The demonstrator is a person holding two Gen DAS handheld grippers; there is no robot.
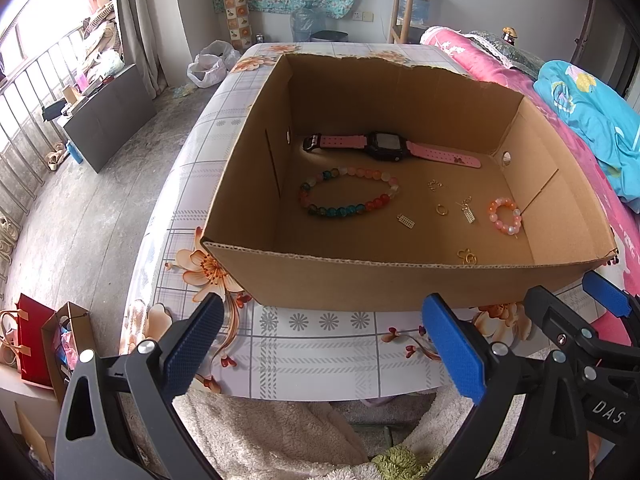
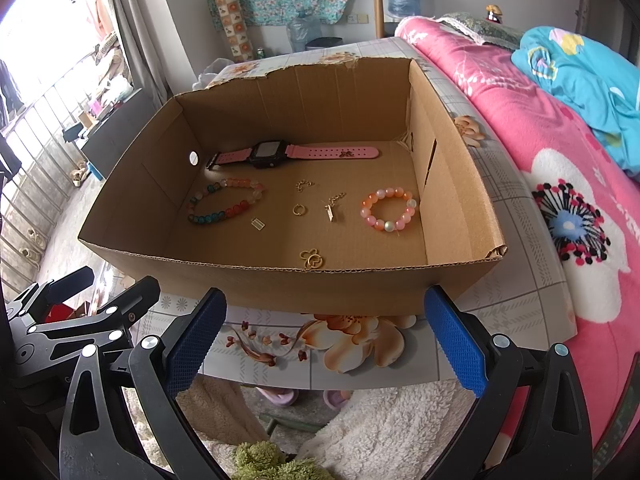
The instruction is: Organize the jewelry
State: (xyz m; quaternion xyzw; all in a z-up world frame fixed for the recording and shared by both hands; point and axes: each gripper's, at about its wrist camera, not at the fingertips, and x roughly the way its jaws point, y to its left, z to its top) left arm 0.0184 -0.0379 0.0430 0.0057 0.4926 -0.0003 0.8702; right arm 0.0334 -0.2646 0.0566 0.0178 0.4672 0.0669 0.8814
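An open cardboard box (image 1: 360, 280) (image 2: 280, 284) stands on the flowered table. On its floor lie a pink-strapped watch (image 1: 384, 146) (image 2: 272, 154), a multicoloured bead bracelet (image 1: 348, 192) (image 2: 226, 200), a small orange-pink bead bracelet (image 1: 505, 216) (image 2: 390, 209), a gold ring (image 1: 441, 210) (image 2: 299, 209), a gold flower-shaped piece (image 1: 467, 257) (image 2: 312, 259) by the near wall, and small charms and chain bits. My left gripper (image 1: 324, 348) hangs open in front of the box, holding nothing. My right gripper (image 2: 326, 340) is open beside it, also holding nothing; its jaws show at the left wrist view's right edge (image 1: 568, 312).
The table (image 1: 320, 344) has a checked, flowered cover and a near edge just under my fingers. A pink floral bed (image 2: 560, 200) with a blue quilt (image 2: 580, 76) runs along the right. Fluffy rug and slippers lie below; bags sit on the floor at left (image 1: 36, 344).
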